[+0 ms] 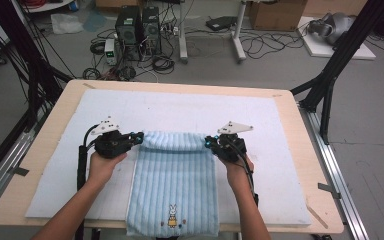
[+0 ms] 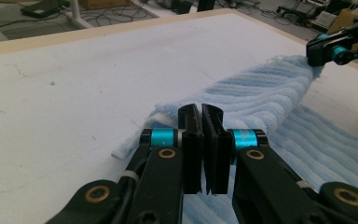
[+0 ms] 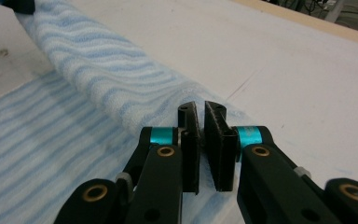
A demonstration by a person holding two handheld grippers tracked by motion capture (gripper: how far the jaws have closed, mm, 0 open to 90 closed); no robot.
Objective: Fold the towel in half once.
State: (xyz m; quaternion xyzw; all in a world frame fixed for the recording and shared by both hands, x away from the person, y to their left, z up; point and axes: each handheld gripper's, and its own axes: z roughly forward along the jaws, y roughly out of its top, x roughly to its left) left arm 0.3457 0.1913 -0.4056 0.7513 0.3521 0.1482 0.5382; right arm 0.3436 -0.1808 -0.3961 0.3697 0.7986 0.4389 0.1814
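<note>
A light blue striped towel (image 1: 172, 175) with a small rabbit picture (image 1: 172, 216) lies on the white mat (image 1: 260, 120), its near end hanging over the table's front edge. Its far edge is curled up into a roll (image 2: 261, 93) (image 3: 98, 70) between my two grippers. My left gripper (image 1: 139, 137) (image 2: 200, 109) is shut on the roll's left corner. At the right corner my right gripper (image 1: 209, 142) (image 3: 201, 108) pinches the cloth in the same way. The right gripper (image 2: 318, 51) shows again at the roll's other end in the left gripper view.
The mat covers most of the wooden table (image 1: 300, 150), with bare mat beyond the towel and on both sides. On the floor behind stand computer towers (image 1: 137, 27), cables and a cardboard box (image 1: 275, 12). Black frame legs (image 1: 330, 75) rise at the table's right.
</note>
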